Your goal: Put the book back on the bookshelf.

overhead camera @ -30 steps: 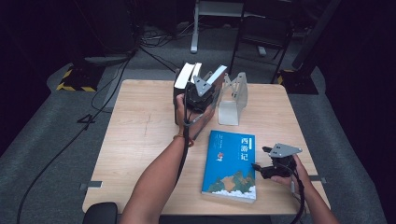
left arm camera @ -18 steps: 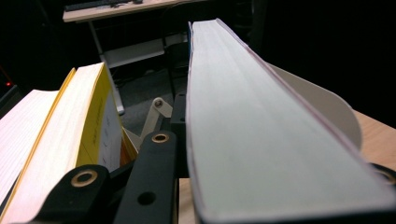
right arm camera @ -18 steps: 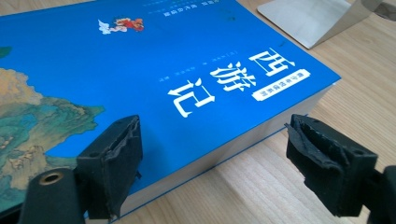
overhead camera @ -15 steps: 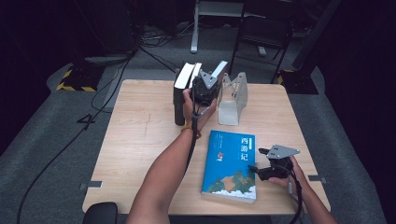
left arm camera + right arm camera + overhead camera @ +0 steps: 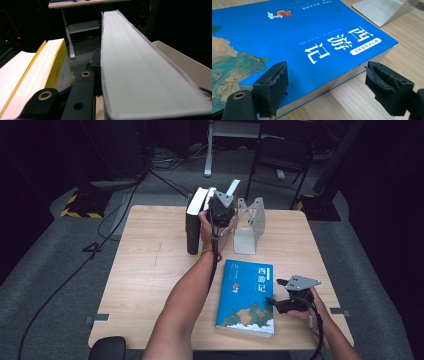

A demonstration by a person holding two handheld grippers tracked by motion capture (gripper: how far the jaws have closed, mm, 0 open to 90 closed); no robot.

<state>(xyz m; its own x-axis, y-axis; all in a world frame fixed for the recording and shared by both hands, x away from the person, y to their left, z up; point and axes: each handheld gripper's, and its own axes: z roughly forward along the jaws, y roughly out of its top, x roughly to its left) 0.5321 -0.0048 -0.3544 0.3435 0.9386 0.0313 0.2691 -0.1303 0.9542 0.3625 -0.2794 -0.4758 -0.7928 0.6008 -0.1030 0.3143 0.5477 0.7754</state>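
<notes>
A book [image 5: 215, 205] is gripped on edge by the left gripper [image 5: 221, 210] in the upper middle of the high view, just right of a dark standing book [image 5: 192, 225] and left of the metal bookend [image 5: 248, 225]; in the left gripper view its pale page edge [image 5: 140, 70] runs up the middle of the frame between the jaws, with a yellow-edged book [image 5: 53, 65] at the lower left. It cannot be told from the pictures whether the held book touches the table [image 5: 145, 270] or is carried just above it. The step in hand is judged to be the shelving of this book upright between the standing books and the bookend. At the lower right of the high view the right gripper [image 5: 292, 297] is held with its jaws apart at the right edge of the blue book [image 5: 247, 297], which lies flat at the lower middle of the frame; in the right gripper view one jaw is seen over the cover [image 5: 312, 37] and the other over bare wood, nothing being clamped. For the next move the held book would need to be set square against its neighbours and released only once it is propped; afterwards the blue book would have to be gripped by its edge and raised.
</notes>
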